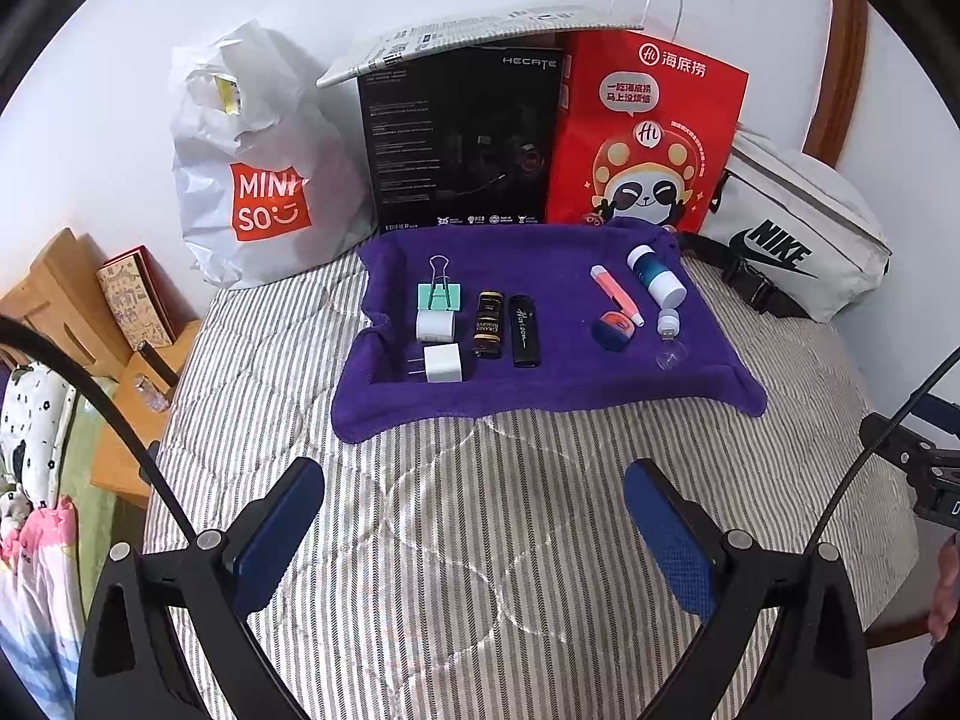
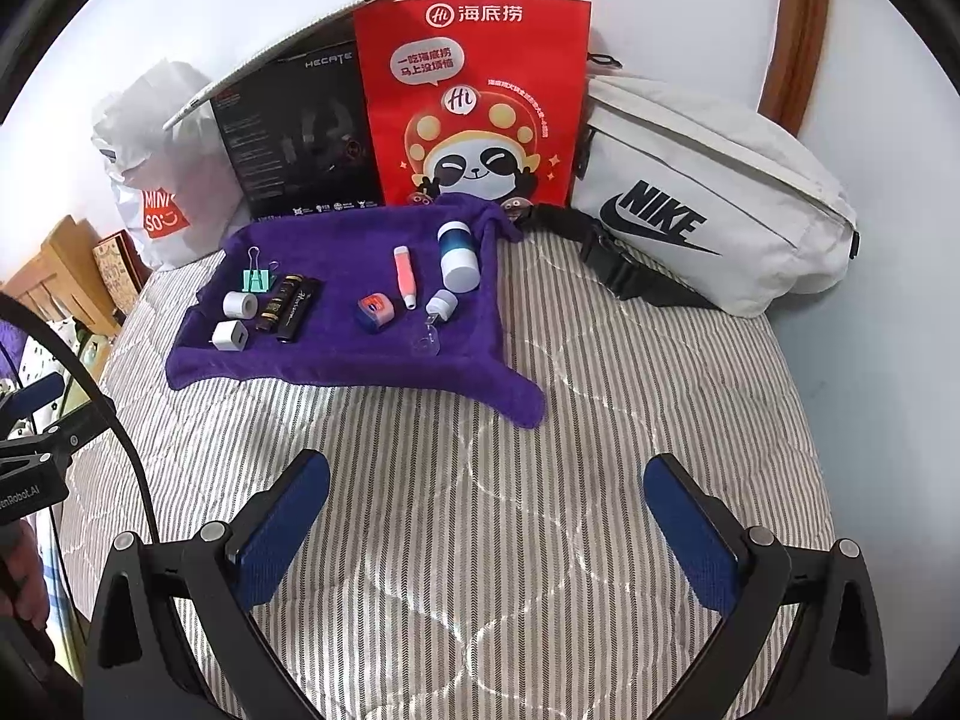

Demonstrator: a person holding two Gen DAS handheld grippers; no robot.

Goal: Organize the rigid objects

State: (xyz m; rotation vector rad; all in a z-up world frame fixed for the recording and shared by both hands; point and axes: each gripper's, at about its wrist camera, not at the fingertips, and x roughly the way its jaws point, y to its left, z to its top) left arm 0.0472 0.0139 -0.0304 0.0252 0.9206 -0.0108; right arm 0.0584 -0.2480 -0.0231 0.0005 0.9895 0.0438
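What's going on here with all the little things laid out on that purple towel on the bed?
Nothing is being handled yet. The left gripper and right gripper both hang open above the striped bedspread, short of the purple towel. On the towel's left side a binder clip, two white chargers and two dark sticks sit close together; on the right a pink pen, a white and teal bottle and a few small pieces lie scattered.

A white plastic bag reads MINISO, a black box HECATE (EDIFIER at its foot), a red paper bag 海底捞, a white pouch NIKE, a black stick Horizon.
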